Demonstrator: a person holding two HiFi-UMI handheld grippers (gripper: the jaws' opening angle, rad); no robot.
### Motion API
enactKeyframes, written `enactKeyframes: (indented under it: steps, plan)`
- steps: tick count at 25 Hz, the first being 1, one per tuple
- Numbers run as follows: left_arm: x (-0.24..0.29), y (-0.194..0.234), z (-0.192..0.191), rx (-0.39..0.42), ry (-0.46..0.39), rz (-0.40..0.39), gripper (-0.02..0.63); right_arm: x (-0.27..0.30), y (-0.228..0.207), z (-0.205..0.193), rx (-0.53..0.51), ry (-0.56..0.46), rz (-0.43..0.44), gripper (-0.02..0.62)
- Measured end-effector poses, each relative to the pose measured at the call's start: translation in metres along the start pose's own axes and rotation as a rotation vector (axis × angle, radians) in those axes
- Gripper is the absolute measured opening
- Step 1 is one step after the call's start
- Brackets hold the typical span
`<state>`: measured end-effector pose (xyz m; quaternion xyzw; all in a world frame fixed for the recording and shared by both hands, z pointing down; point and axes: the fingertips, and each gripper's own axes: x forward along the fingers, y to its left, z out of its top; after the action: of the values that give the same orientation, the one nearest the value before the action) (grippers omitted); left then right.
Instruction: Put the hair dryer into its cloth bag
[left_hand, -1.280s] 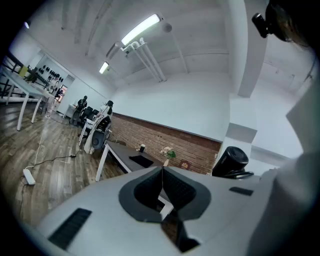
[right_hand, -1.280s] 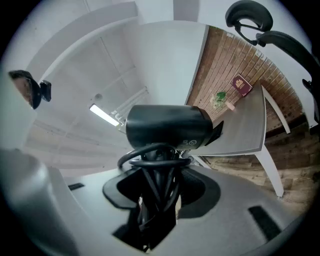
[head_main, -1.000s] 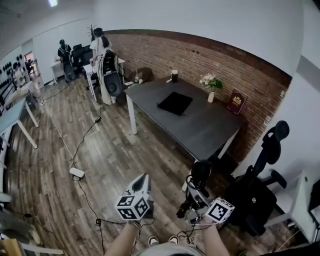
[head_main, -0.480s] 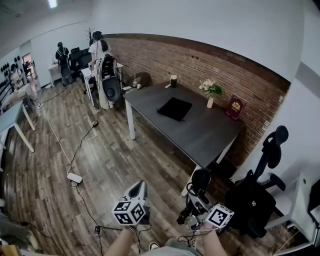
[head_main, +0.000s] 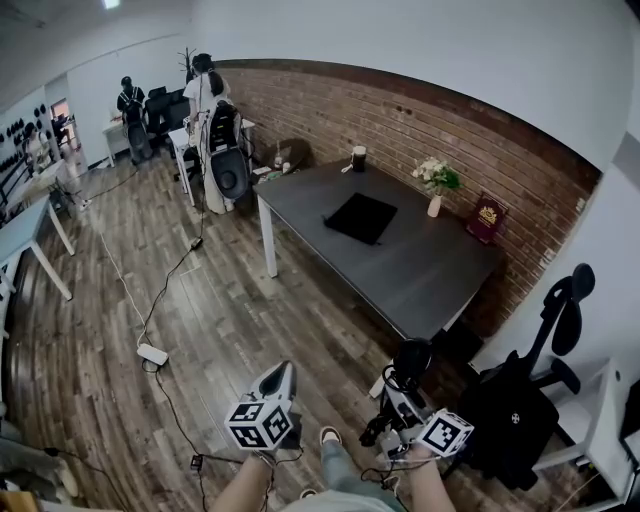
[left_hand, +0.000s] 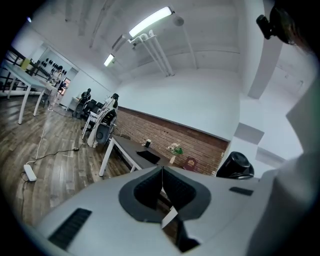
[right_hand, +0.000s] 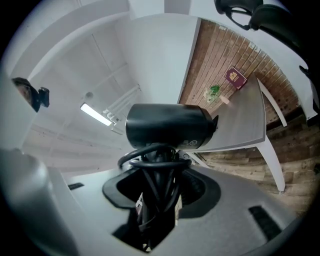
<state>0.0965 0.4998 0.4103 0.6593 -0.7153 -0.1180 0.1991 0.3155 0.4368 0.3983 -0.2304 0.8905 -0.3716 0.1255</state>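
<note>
Hair dryer (right_hand: 167, 130), matte black cylinder, flat square cloth bag (head_main: 361, 217)

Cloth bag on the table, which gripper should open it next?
Left. The left gripper is shut and empty; the right gripper is clamped on the hair dryer. Both are well short of the bag on the table.
</note>
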Motion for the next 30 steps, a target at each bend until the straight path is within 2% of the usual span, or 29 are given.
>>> enactKeyframes:
  steps: [5, 14, 21, 30]
  plan:
    - [0.05, 0.019, 0.015, 0.008, -0.008, 0.019, 0.008, 0.051, -0.03, 0.02, 0.002, 0.011, 0.013, 0.185]
    - [0.162, 0.041, 0.058, 0.009, -0.032, 0.049, 0.008, 0.141, -0.08, 0.092, -0.018, 0.011, 0.041, 0.186]
    - [0.244, 0.049, 0.068, 0.012, -0.019, 0.046, 0.008, 0.191, -0.133, 0.131, -0.006, 0.01, 0.016, 0.185]
    - [0.318, 0.071, 0.072, 0.013, 0.023, 0.041, 0.008, 0.237, -0.195, 0.15, 0.024, 0.028, -0.059, 0.185]
